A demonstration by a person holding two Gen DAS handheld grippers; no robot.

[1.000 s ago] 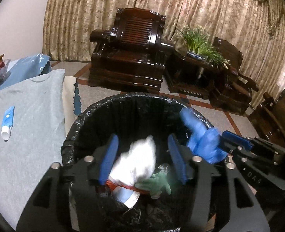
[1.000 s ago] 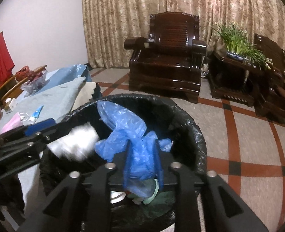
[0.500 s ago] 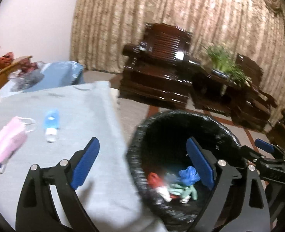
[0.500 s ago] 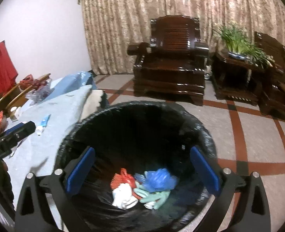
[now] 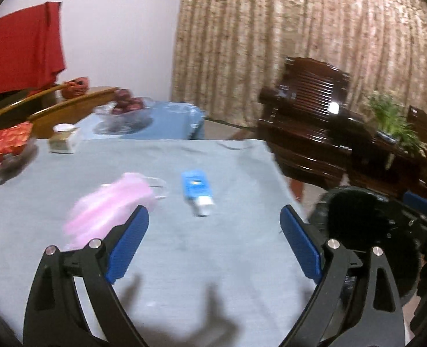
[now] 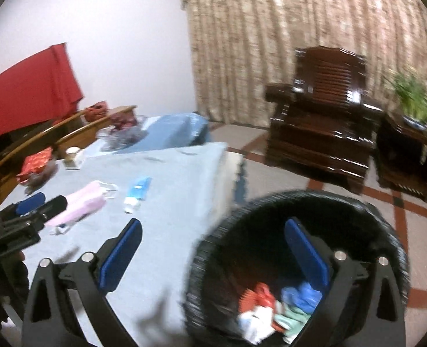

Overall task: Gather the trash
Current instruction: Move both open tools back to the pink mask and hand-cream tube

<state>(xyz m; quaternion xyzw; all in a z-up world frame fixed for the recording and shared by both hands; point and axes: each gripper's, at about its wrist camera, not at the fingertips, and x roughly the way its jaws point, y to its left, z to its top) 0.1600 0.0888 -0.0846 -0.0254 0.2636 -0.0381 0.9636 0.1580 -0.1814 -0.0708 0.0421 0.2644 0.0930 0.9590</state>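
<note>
Having been swung away from the bin [image 6: 300, 260], both grippers are now aimed back over the table [image 5: 213, 260] beside it. Bin, just off the table edge, now holds the dropped white, blue, red & green scraps. Left gripper [image 5: 213, 243] & right gripper [image 6: 213, 257]: jaws spread wide, nothing btwn them. Still left on the table, well apart from the bin: pink mask [image 5: 112, 205], then blue tube [image 5: 197, 193] just beside it — judged next pickups.

Both views dim, warm indoor light, heavy motion blur. Gripper shadows fall on grey tablecloth [image 5: 184, 245] toward cam, so light comes from above/behind. Glare spot on armchair [image 5: 333, 107] right of cloth. Fisheye bends curtain [image 6: 300, 29]; black vignette at corners.
</note>
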